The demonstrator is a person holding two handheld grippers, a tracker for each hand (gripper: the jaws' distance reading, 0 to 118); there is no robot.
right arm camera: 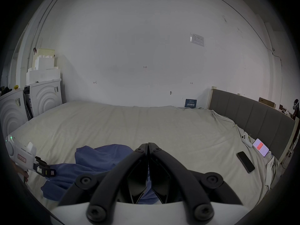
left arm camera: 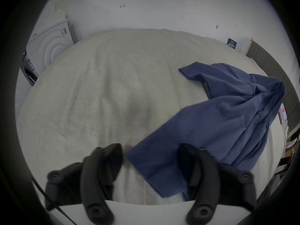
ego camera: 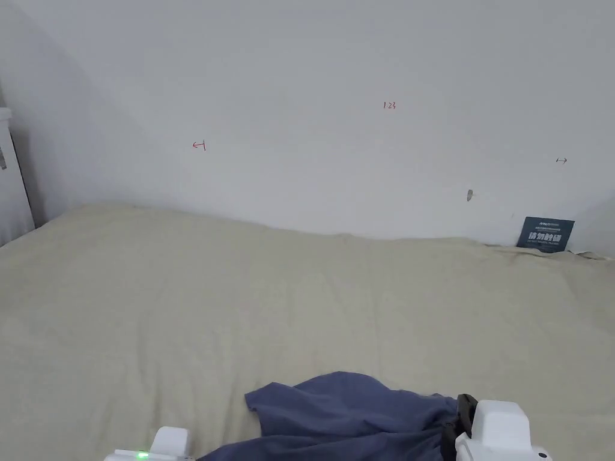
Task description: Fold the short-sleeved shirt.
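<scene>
A dark blue short-sleeved shirt (ego camera: 348, 414) lies crumpled on the beige bed sheet (ego camera: 240, 312) near the front edge. My right gripper (right arm camera: 148, 145) is shut, and blue cloth shows low between its jaws. In the head view its black jaws (ego camera: 461, 415) meet the shirt's right side. In the left gripper view the shirt (left arm camera: 219, 119) is drawn up into a gathered peak at the far right. My left gripper (left arm camera: 150, 149) is open, with the shirt's near corner lying between its jaws. In the right gripper view the left gripper (right arm camera: 48, 171) sits at the shirt's left edge.
Two phones (right arm camera: 245, 162) and a white device (right arm camera: 245, 138) lie on the sheet by the grey headboard (right arm camera: 251, 113) on the right. White appliances (right arm camera: 45, 98) stand at the left. A small dark sign (ego camera: 545, 234) leans on the white wall behind the bed.
</scene>
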